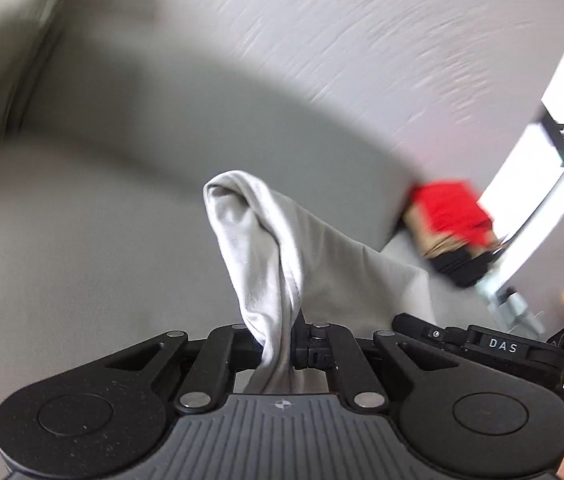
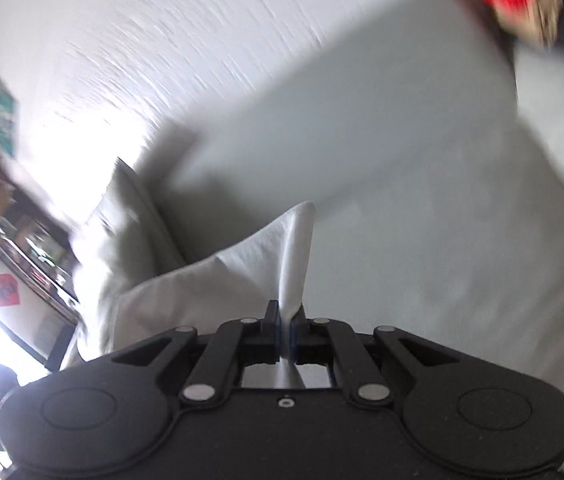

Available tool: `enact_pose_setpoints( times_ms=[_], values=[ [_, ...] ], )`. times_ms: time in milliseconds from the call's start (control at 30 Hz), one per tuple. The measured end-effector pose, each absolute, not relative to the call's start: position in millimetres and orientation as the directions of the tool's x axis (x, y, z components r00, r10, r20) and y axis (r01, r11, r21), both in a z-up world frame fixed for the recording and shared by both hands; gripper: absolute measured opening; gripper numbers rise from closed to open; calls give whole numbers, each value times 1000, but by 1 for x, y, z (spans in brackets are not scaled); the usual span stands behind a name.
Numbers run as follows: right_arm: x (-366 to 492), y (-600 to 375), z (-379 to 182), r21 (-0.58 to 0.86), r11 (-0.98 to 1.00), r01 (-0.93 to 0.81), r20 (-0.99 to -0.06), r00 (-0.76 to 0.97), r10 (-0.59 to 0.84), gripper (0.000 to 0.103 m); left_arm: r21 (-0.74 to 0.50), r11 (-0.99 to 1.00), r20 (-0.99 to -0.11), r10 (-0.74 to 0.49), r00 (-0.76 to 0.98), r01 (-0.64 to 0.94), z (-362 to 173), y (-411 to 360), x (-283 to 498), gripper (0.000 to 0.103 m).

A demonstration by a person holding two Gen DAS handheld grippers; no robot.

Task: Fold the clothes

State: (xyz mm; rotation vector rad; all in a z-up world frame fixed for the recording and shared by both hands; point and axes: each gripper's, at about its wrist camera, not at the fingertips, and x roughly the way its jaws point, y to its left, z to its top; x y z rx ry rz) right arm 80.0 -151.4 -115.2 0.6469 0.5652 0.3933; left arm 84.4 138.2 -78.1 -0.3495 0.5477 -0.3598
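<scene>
The left gripper [image 1: 282, 344] is clenched on a bunch of pale grey cloth [image 1: 266, 248], which rises out of the closed jaws as a twisted fold, stands up above them and then drapes away to the right toward the other gripper's black body [image 1: 494, 344], visible at the right edge of the left view with white letters on it. The right gripper [image 2: 286, 334] is likewise clamped tight on a corner of the same cloth [image 2: 274, 252]; from the pinch a pointed peak stands up, and the rest of the fabric hangs away to the left and down out of sight beside the gripper. In both views the garment is held up off the grey sofa [image 1: 82, 240], whose seat spreads out below and beyond it and whose back cushion runs across behind. At the far right end of the sofa back sits a small stack of folded clothes [image 1: 454, 224], a red piece on top, something tan beneath it and something black at the bottom; it is blurred. A textured white wall [image 2: 202, 40] stands behind the sofa, with a dark shelf [image 2: 22, 232] of small objects at the left of the right view and a red square sign [image 2: 5, 290] below it. Much of the background is smeared by blur.
</scene>
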Motion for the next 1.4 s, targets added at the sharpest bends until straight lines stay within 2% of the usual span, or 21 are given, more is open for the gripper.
enact_pose_setpoints(
  times_ms=[133, 233, 300, 400, 567, 767, 900, 1100, 1133, 1200, 1267, 1367, 1400],
  values=[
    [19, -193, -44, 641, 735, -222, -196, 878, 437, 4, -298, 877, -260, -454, 852, 376, -8, 90, 36, 6],
    [-28, -229, 2, 610, 762, -219, -103, 931, 349, 4, -260, 839, -165, -527, 834, 478, 24, 43, 12, 6],
    [-57, -253, 26, 586, 788, -188, -66, 958, 278, 4, -255, 801, -123, -582, 804, 541, 37, 11, 0, 6],
    [-95, -294, 47, 560, 822, -105, -52, 986, 160, 4, -278, 731, -104, -667, 738, 622, 41, -39, -9, 6],
    [-141, -358, 41, 524, 849, 70, -120, 993, -8, 4, -337, 630, -177, -772, 610, 700, 11, -132, -1, 6],
    [-120, -436, -34, 574, 766, 289, -308, 943, -125, 4, -382, 611, -375, -788, 488, 693, -73, -235, 53, 6],
    [-77, -474, -86, 593, 706, 388, -416, 898, -145, 4, -425, 631, -471, -766, 437, 649, -118, -249, 94, 6],
    [-11, -503, -98, 550, 735, 396, -453, 881, -136, 4, -410, 670, -510, -731, 454, 619, -127, -272, 157, 6],
    [0, -506, -100, 537, 741, 404, -468, 873, -136, 4, -406, 681, -522, -721, 457, 610, -129, -276, 166, 7],
    [19, -512, -110, 497, 748, 440, -526, 838, -144, 5, -383, 725, -578, -672, 464, 572, -135, -282, 179, 21],
    [30, -519, -120, 462, 738, 491, -582, 796, -166, 17, -341, 797, -633, -587, 505, 499, -142, -279, 189, 22],
    [7, -522, -122, 463, 725, 510, -579, 793, -188, 31, -284, 868, -671, -484, 562, 408, -145, -258, 194, 24],
    [-5, -521, -120, 455, 732, 507, -574, 796, -194, 32, -281, 873, -674, -475, 565, 398, -144, -250, 191, 24]
  ],
)
